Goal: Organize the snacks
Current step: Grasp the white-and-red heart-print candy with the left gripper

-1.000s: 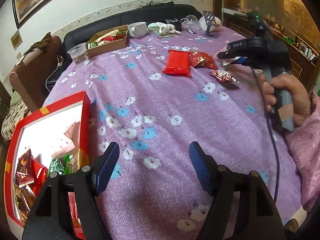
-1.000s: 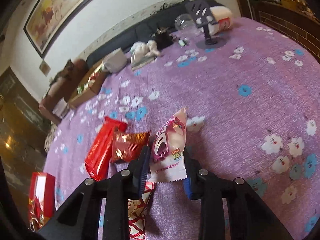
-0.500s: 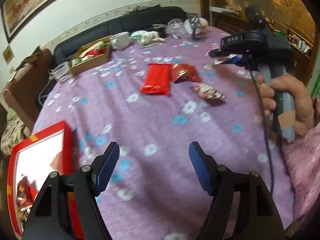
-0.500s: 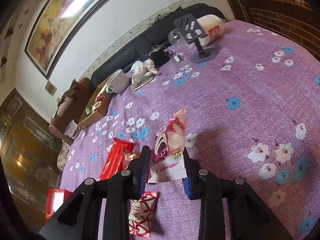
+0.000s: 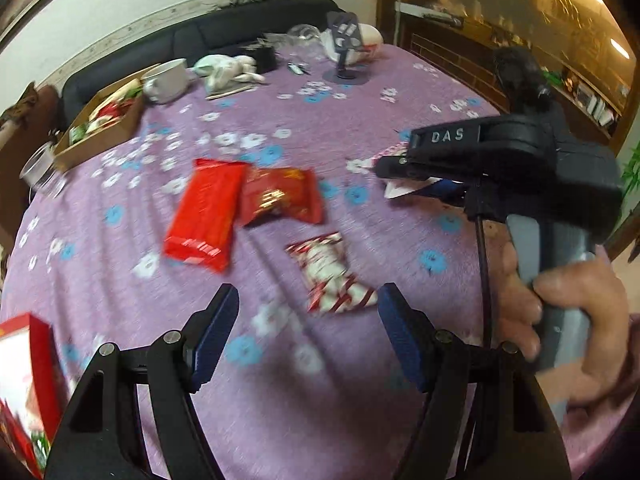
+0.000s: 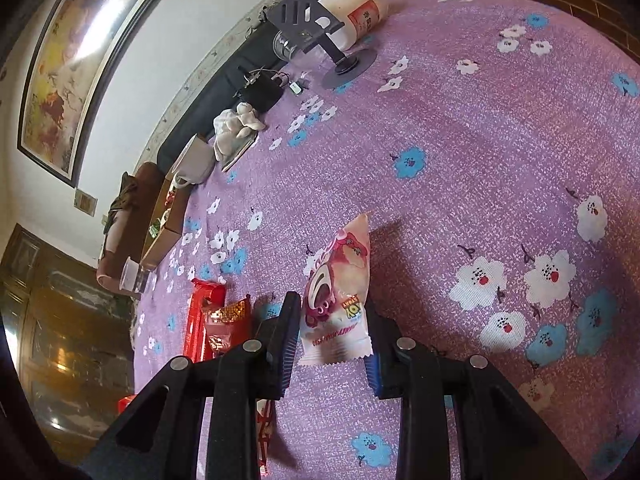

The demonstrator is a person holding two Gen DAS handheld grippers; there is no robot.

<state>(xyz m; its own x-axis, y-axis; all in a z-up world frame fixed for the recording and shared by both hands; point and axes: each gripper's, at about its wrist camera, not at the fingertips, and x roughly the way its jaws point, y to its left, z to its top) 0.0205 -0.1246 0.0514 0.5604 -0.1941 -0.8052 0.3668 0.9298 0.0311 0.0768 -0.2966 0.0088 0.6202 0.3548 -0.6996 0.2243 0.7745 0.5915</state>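
Note:
My left gripper (image 5: 308,304) is open above the purple flowered tablecloth, with nothing between its blue pads. A red-and-white striped packet (image 5: 330,280) lies just beyond its tips. Farther off lie a long red packet (image 5: 206,214) and a shiny dark red packet (image 5: 280,200). A red snack box (image 5: 36,344) shows at the lower left edge. My right gripper (image 6: 332,312) is shut on a pink bear-print packet (image 6: 338,292), held off the cloth. In the left wrist view that gripper (image 5: 390,172) sits at the right, gripped by a hand (image 5: 568,312).
A cardboard box (image 5: 100,124) of snacks, a white mug (image 5: 166,80), a plastic cup (image 5: 40,168), a plush toy (image 5: 228,70) and a phone stand (image 5: 344,52) stand along the table's far side. A dark sofa lies behind it.
My left gripper has swung right, away from the red box and toward the loose packets. The right gripper has rolled, still holding the pink packet.

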